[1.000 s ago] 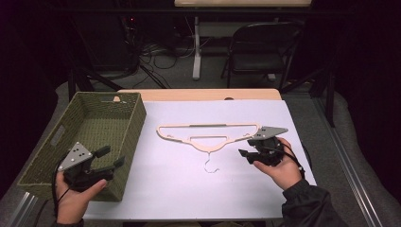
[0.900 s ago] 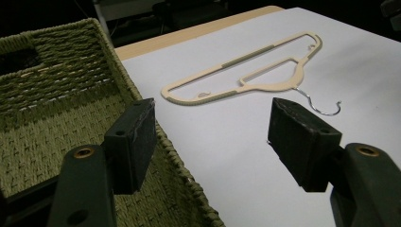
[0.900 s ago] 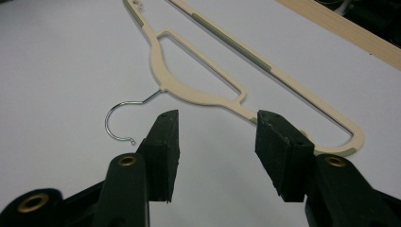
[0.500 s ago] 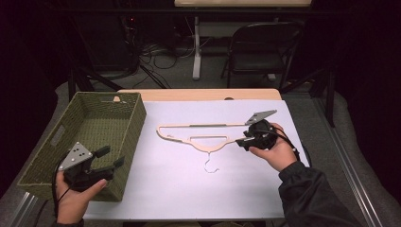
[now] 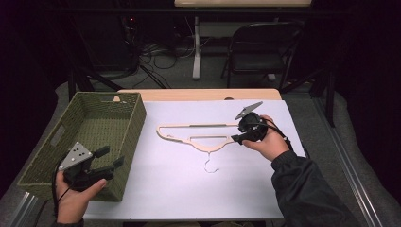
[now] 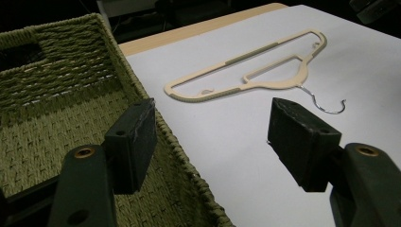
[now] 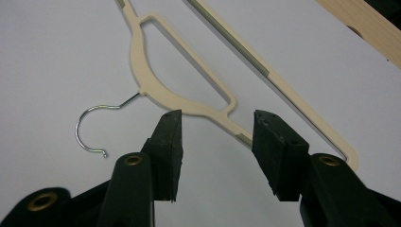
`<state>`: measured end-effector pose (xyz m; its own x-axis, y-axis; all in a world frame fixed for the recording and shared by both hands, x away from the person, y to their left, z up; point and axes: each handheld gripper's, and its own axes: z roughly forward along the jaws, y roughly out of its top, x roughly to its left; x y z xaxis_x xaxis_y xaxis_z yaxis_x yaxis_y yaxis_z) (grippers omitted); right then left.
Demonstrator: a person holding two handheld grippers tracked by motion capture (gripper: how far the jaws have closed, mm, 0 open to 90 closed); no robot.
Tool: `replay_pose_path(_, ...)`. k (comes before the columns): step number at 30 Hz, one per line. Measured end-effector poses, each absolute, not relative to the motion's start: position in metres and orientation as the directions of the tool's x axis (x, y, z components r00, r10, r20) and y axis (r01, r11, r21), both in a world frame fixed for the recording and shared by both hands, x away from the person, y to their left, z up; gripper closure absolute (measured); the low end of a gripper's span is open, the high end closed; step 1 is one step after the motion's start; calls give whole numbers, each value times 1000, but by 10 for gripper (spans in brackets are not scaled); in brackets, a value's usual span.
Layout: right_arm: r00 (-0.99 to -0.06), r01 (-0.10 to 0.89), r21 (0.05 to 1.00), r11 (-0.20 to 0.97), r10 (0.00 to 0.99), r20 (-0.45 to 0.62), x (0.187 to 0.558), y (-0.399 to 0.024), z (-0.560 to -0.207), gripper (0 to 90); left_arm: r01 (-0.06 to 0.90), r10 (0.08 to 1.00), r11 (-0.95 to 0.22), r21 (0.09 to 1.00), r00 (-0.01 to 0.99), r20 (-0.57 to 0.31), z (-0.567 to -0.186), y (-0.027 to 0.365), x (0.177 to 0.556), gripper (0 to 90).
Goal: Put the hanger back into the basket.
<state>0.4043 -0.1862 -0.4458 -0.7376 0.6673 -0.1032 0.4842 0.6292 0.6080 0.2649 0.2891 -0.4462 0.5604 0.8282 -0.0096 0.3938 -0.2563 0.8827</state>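
A person sits at the near edge of a table covered with a white sheet point(image 5: 189, 189), holding a two-jaw gripper in each hand. At the near left, the left gripper point(image 5: 111, 158) hovers over the near right corner of a green woven basket point(image 5: 132, 125), its fingers spread wide with nothing between them; in the left gripper view one finger sits above the basket's floor and the other above the white sheet. The basket is a long rectangle with cut-out handles, running from near left to far left, and the part of its woven floor that can be seen holds nothing. Farther in, right of centre, the right gripper point(image 5: 236, 138) reaches the right end of a cream plastic hanger point(image 5: 201, 137) lying flat on the sheet, metal hook point(image 5: 208, 166) pointing toward the person. Its fingers have just been closing a little but stand apart, straddling the hanger's lower bar without pinching it. Beyond the table are a folding chair point(image 5: 257, 49) and floor cables point(image 5: 161, 52) in the dark
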Motion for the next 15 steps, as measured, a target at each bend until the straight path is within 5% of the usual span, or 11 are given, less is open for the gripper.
replay_pose_path(15,-774,481,531,697,623,-117,427,-164,-448,540,396,831,-255,882,557,-10,-447,290,265,341)
